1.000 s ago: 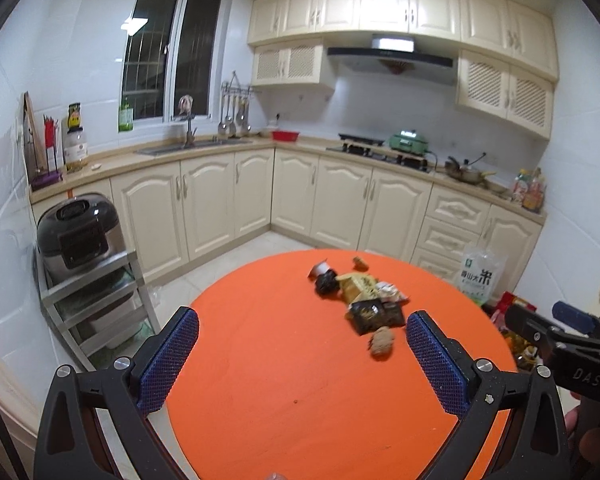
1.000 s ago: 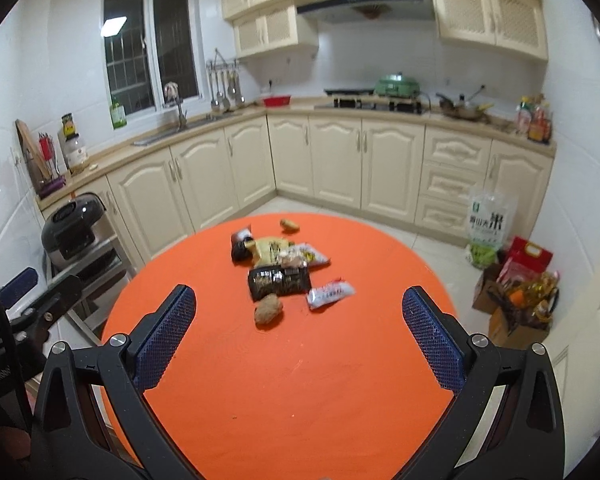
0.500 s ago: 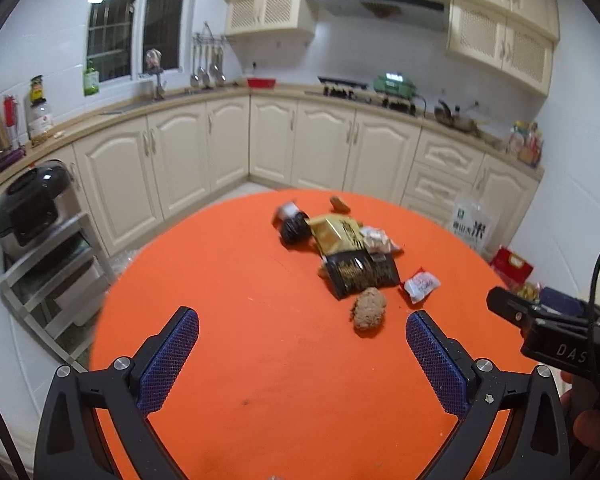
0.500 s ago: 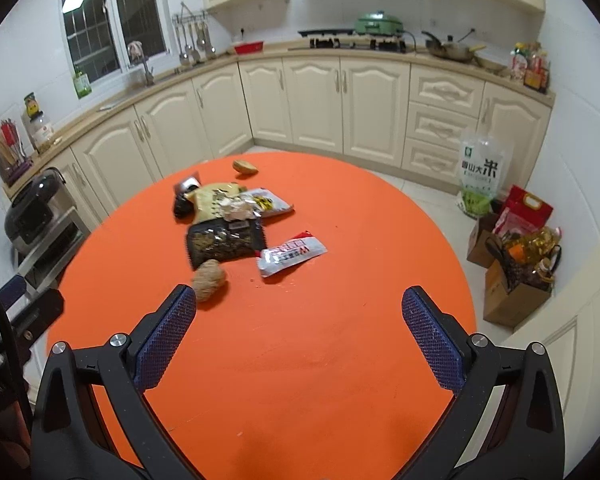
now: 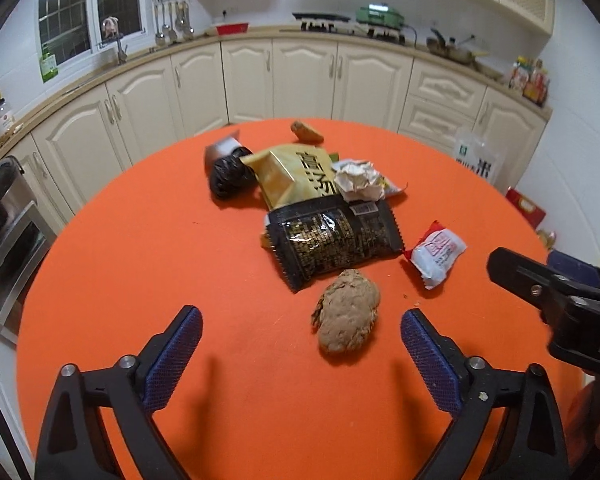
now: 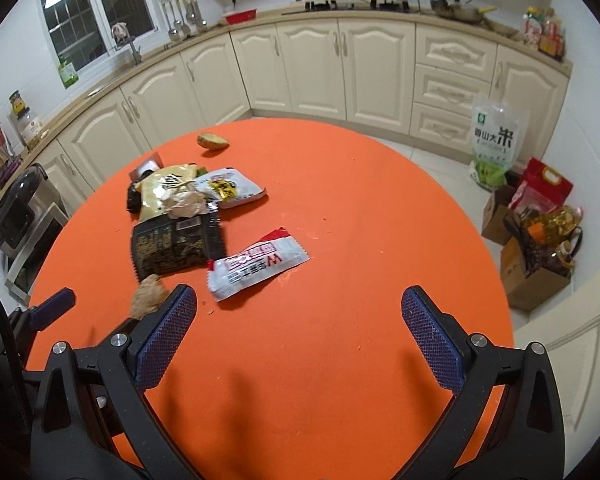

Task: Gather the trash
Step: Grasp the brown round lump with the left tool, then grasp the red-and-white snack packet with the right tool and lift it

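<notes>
The left gripper (image 5: 300, 344) tilts steeply down over the round orange table (image 5: 140, 264). Its blue-padded jaws stand wide apart and have just been closing a little, gripping nothing. A brown crumpled lump (image 5: 346, 316) lies on the table at the far end of the gap, nearer the right-hand finger and touching neither pad.

The right gripper (image 6: 298, 328) tilts down likewise, its jaws spread wide over bare orange surface. A red-and-white wrapper (image 6: 256, 268) lies just beyond its left finger, clear of the pads.

Past the lump, a black-and-gold snack bag (image 5: 332, 240) lies flat, with the wrapper to its right. Behind it sit a yellow snack bag (image 5: 296, 178), a crumpled white paper wad (image 5: 356, 180) and a black bundle (image 5: 230, 176) with a grey flap. A small brown piece (image 5: 306, 132) lies alone close to the far rim.

The trash clusters in the far half of the table; the near half and the right side are open. Beyond the far rim run cream cabinets (image 5: 308, 76), and on the right a rice sack (image 6: 494, 140) and cardboard boxes (image 6: 532, 268) stand on the floor.
</notes>
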Motion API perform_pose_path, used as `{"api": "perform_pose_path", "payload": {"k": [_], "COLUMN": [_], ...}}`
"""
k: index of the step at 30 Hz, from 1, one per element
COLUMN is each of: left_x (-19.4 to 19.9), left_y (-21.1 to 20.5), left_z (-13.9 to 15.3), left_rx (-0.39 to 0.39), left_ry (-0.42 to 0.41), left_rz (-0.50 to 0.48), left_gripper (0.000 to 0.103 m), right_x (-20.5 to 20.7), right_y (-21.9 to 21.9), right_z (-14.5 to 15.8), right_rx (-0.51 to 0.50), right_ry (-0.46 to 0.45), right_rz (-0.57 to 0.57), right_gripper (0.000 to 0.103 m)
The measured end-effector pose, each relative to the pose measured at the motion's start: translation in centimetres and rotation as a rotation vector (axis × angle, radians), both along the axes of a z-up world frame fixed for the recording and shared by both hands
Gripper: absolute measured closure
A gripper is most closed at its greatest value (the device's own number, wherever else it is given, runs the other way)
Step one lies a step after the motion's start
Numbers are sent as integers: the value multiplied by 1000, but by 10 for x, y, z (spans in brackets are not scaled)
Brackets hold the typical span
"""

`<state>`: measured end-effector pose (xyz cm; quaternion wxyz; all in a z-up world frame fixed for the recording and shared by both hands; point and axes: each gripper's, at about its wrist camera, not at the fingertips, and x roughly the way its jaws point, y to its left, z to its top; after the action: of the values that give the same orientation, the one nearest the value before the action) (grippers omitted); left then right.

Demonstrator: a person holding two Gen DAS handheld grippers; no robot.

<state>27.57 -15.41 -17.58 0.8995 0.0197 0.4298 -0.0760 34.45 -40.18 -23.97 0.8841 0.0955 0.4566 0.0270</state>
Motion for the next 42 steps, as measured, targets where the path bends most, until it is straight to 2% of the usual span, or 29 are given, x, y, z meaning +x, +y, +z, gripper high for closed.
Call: {"api": "perform_pose_path", "payload": {"k": [2,4,5,8,9,12,16,18,22,23,27,28,30,32,33,34,37,39,41,42], "left_x": [25,41,46,59,64,81,102,111,85,83,80,60,48,42,37,41,9,-1,-12,-13], "left_y": [-4,-3,-3,-1,1,15,35,44,65,64,71,75,77,79,81,81,96,101,101,101], "left_z": [-5,-13,-16,-19,-19,-20,-24,-28,-41,-44,-49,-51,-54,-57,-58,-58,-62,-62,-60,-61], "left_rx": [4,9,10,8,0,-46,-75,-90,-106,-111,-130,-133,-140,-145,-149,-151,-156,-160,-158,-158], "left_ry": [18,36,29,9,4,4,1,0,-1,-2,-6,-9,-12,-14,-14,-13,-16,-16,-20,-21], "left_rz": [-6,-7,-9,-15,-11,4,26,36,48,52,61,63,60,57,56,55,55,58,63,64], "left_gripper": [19,33,33,44,56,75,76,76,76,76,76,76,76,76,76,76,76,76,76,76], "right_x": [4,7,8,14,16,23,35,41,41,39,26,25,24,24,24,25,31,39,46,48], "right_y": [-3,-6,-6,-2,1,10,25,34,55,58,54,51,44,40,40,39,43,47,54,56], "right_z": [-3,-4,-5,-8,-10,-16,-22,-27,-32,-33,-28,-27,-25,-25,-25,-26,-26,-28,-32,-31], "right_rx": [5,7,9,12,11,13,6,-4,-124,-154,-149,-140,-104,-84,-81,-77,-60,-90,-162,-155], "right_ry": [6,8,10,17,22,36,50,62,63,59,39,42,55,66,65,62,50,43,32,29], "right_rz": [-4,-8,-10,-1,4,12,1,-3,-1,6,42,47,38,22,12,10,5,-2,11,21], "right_gripper": [1,1,1,1,1,2,7,14,19,23,50,55,53,45,35,33,34,33,36,42]}}
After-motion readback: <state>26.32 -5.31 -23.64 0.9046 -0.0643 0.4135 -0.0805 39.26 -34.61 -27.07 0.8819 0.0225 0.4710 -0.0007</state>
